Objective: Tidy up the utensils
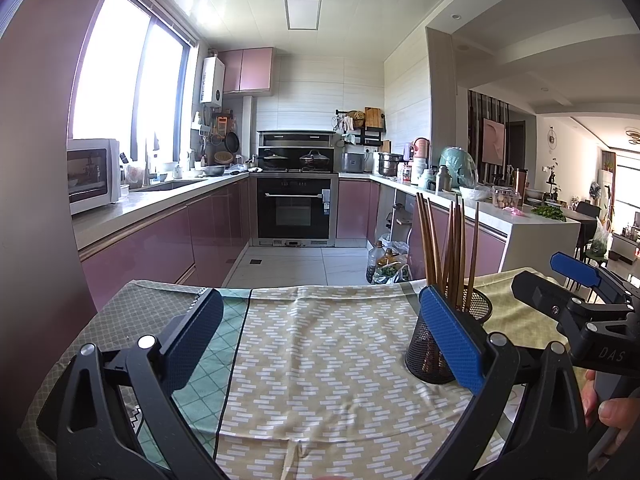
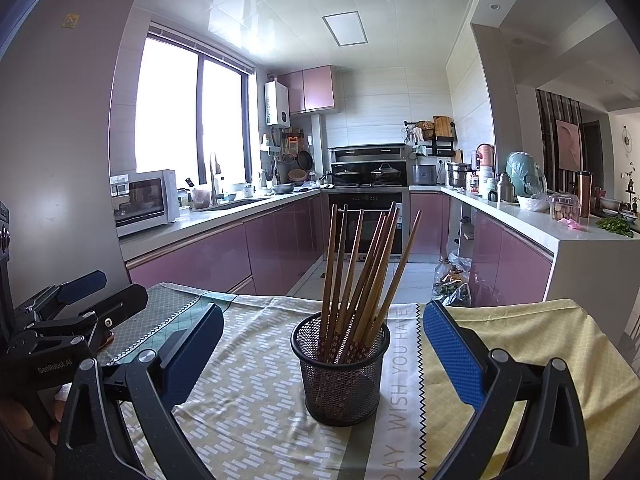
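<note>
A black mesh cup (image 2: 340, 376) stands on the patterned tablecloth (image 2: 240, 400) and holds several brown wooden chopsticks (image 2: 360, 272), upright and fanned out. My right gripper (image 2: 322, 354) is open, its two fingers spread on either side of the cup without touching it. In the left wrist view the cup (image 1: 472, 308) sits at the right, partly behind a blue finger pad (image 1: 452, 336), with the chopsticks (image 1: 448, 248) rising above it. My left gripper (image 1: 320, 332) is open over bare cloth (image 1: 320, 380), holding nothing. The right gripper (image 1: 560, 280) shows at the far right.
The table's far edge (image 1: 320, 288) drops to a tiled kitchen floor. Beyond are pink cabinets, an oven (image 1: 296, 212), a microwave (image 1: 94, 176) on the left counter and a cluttered counter (image 1: 500, 208) on the right. Bottles and bags (image 1: 386, 264) stand on the floor. The left gripper (image 2: 104, 292) shows at the left.
</note>
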